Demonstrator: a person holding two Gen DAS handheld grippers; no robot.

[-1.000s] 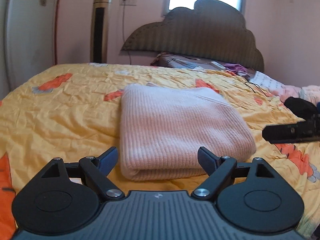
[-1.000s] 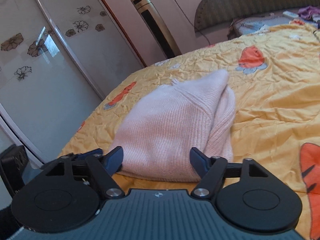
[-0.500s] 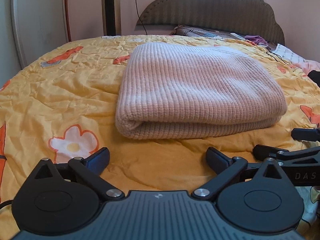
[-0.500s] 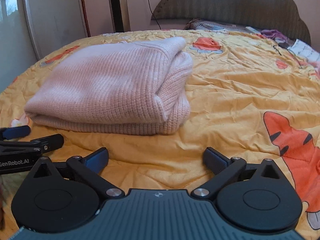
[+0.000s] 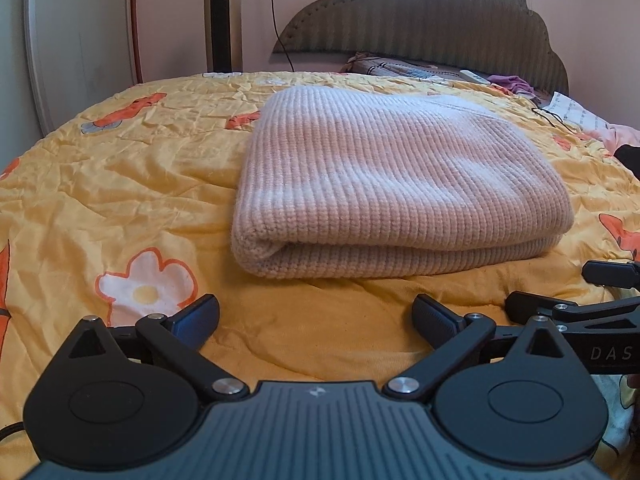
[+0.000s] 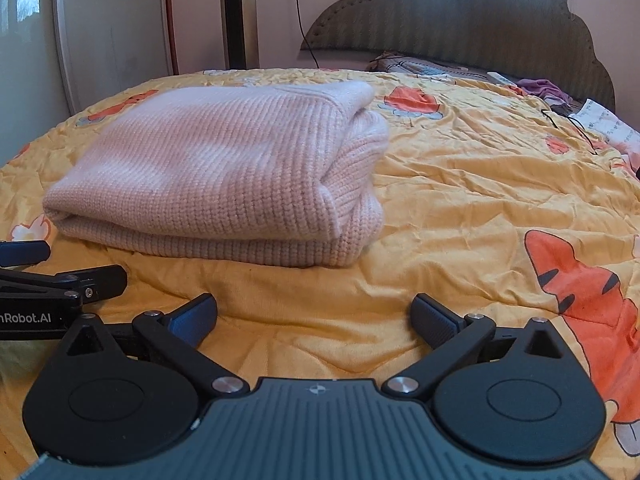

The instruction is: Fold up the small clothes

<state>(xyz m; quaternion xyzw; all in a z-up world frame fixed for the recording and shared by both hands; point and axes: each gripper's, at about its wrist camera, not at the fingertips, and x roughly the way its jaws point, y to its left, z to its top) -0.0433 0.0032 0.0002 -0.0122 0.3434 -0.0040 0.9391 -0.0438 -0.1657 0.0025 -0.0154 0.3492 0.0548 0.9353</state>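
Pink sweater point(image 5: 396, 184) folded on bed quilt point(image 5: 120, 184); both grippers apart, empty.

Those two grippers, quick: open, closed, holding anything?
Left gripper: open, holding nothing.
Right gripper: open, holding nothing; the folded pink sweater lies untouched.

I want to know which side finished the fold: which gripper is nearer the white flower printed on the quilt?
Left. The left gripper sits just behind the white flower, by the pink sweater's left corner. The right gripper sits further right, off the sweater's other end. Both are open and empty.
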